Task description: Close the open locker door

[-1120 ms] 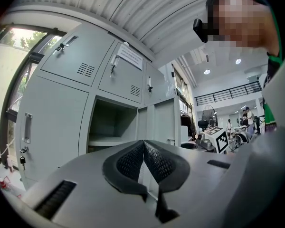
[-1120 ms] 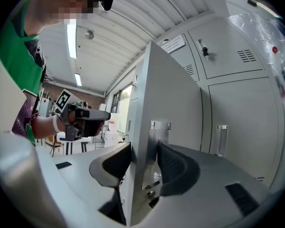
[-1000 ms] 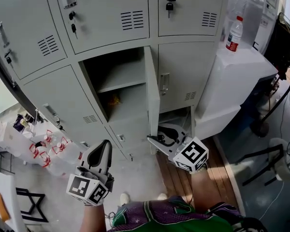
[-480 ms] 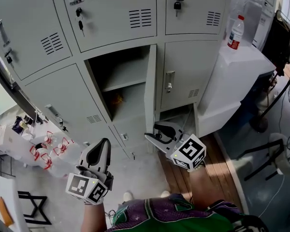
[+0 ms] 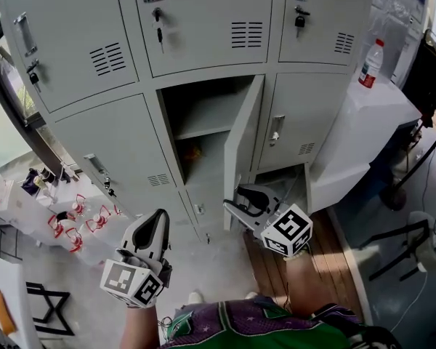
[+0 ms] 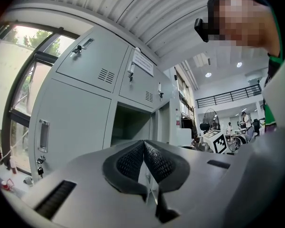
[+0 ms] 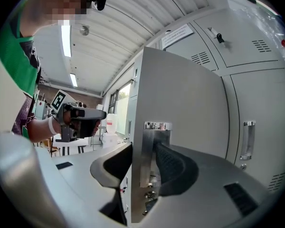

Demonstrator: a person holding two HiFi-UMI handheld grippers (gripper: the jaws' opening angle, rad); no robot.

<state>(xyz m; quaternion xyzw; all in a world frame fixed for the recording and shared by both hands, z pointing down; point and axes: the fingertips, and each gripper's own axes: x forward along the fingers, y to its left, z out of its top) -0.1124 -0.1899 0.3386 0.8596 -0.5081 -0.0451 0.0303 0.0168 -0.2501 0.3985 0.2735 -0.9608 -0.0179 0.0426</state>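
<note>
Two grippers are in play, and one locker door stands open; the head view shows three closed doors in the top row, and a closed door on each side of the open one in the row below. The open locker door [image 5: 241, 147] hangs on its right edge and swings out towards the person; behind it the open compartment [image 5: 196, 122] holds one shelf and one small orange object [image 5: 192, 151] that is too small to tell.

The right gripper [image 5: 236, 198] sits at the door's lower free edge; in the right gripper view the right gripper [image 7: 143, 148] straddles that edge, one jaw on each face, clasping the open locker door [image 7: 180, 94] at its metal latch plate [image 7: 149, 146].

The left gripper [image 5: 158, 217] is held low, to the left of the door and well apart from it; in the left gripper view the left gripper [image 6: 144, 160] has its ribbed jaws pressed together with nothing between them, and it points towards the open compartment [image 6: 128, 125].

One plastic bottle [image 5: 370, 62] with a red label stands on a white cabinet [image 5: 363, 122] just right of the lockers.
</note>
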